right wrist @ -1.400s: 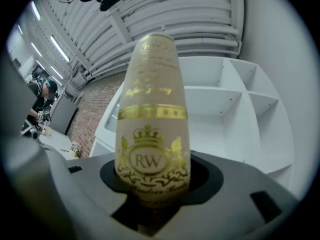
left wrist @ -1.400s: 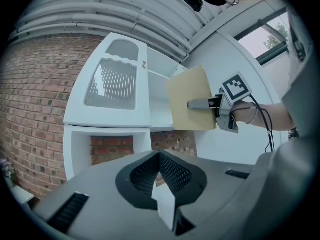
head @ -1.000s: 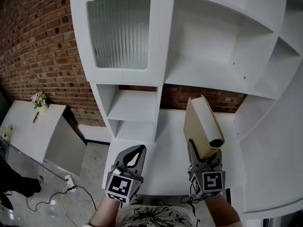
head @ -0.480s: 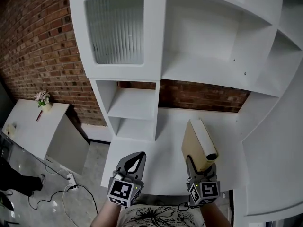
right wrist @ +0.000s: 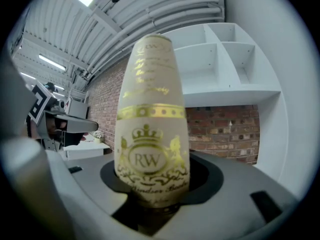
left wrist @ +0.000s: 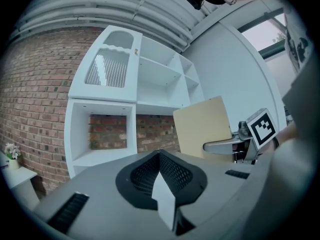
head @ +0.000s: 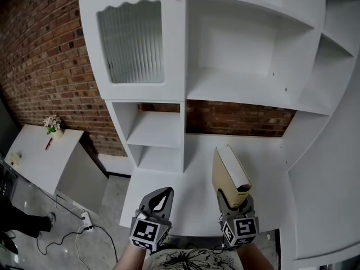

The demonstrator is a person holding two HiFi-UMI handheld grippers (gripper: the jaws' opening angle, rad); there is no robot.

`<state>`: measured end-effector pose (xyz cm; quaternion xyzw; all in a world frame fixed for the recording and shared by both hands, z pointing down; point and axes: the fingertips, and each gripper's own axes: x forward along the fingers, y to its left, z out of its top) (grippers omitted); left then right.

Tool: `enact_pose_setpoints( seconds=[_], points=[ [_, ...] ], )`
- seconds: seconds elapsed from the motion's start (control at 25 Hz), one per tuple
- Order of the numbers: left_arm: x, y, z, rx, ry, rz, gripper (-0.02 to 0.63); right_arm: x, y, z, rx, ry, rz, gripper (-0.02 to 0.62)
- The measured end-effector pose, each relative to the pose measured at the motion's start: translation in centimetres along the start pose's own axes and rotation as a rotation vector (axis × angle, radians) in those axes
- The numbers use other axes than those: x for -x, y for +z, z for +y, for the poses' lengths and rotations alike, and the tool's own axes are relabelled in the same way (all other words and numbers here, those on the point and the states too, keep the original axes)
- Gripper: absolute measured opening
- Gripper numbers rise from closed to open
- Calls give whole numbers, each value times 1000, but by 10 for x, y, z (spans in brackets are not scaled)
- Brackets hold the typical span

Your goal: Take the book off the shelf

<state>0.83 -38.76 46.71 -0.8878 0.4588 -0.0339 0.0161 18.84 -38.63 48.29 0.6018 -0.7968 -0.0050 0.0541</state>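
Brick wall [head: 39,66] behind, white shelf unit [head: 242,91] up top, and the book [head: 229,170] is already clear of it. It's standing upright low and right of centre over the desk [head: 197,151], with the right gripper [head: 234,199] jaws clamped on its bottom end. Left gripper [head: 165,193] at lower left is pinched closed on nothing, so I'd bring it in to steady the top, since a tall book held by one end looks tippy.

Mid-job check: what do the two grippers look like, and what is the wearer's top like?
The left gripper and the right gripper are matte grey, with tapered jaws lined by black ribbed pads. Each carries a white cube printed with black square markers. The person wears a light shirt with a dark print.
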Motion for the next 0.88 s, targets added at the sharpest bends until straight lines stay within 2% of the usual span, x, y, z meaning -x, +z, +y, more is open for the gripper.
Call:
enact_pose_setpoints(
  seconds=[0.88],
  points=[
    [-20,4,1,4,24,-12,9,-12,-3,-6,-24,23,9,228]
  ],
)
